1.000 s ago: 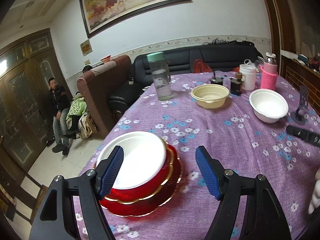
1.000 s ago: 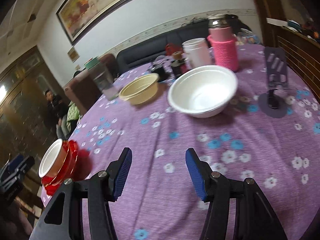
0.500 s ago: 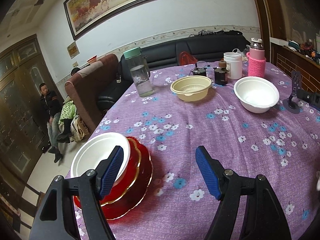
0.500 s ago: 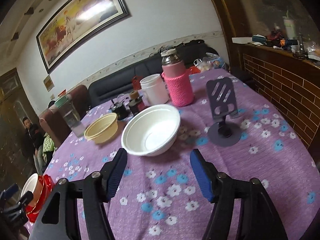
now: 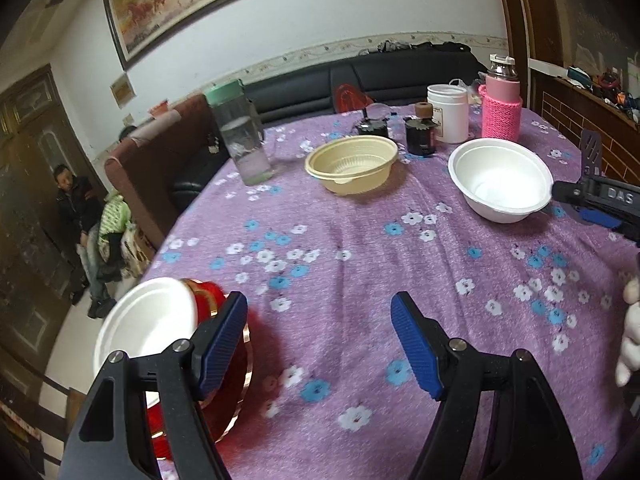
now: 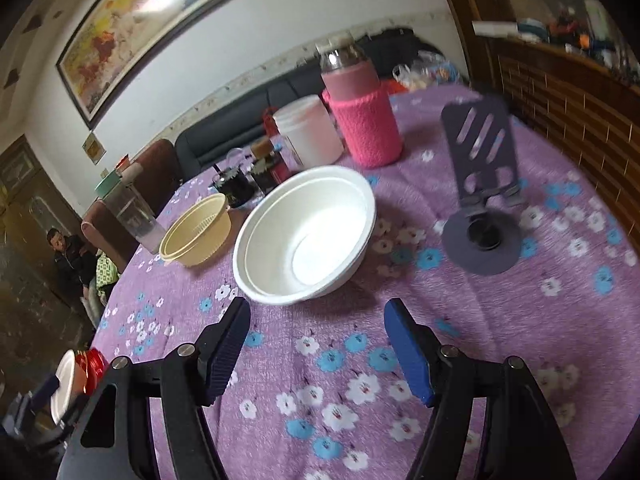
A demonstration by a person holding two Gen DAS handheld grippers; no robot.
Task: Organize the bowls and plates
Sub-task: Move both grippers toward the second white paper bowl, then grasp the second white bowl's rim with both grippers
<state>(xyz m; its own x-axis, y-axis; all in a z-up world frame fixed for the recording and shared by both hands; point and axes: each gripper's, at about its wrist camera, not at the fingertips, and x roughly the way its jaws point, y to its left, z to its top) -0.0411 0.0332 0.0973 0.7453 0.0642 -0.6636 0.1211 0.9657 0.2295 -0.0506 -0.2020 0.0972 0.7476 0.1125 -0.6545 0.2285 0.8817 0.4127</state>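
White bowl (image 5: 144, 320) on red plates (image 5: 224, 392), apparently stacked, half-hidden behind left tongs (image 5: 318, 344).

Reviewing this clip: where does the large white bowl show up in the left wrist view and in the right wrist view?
Left wrist: the large white bowl sits upper right on the tablecloth.
Right wrist: it sits at centre, just ahead of the right gripper, whose jaws are opening with nothing between them.
Shared landmark: the yellow bowl, to its left in both.
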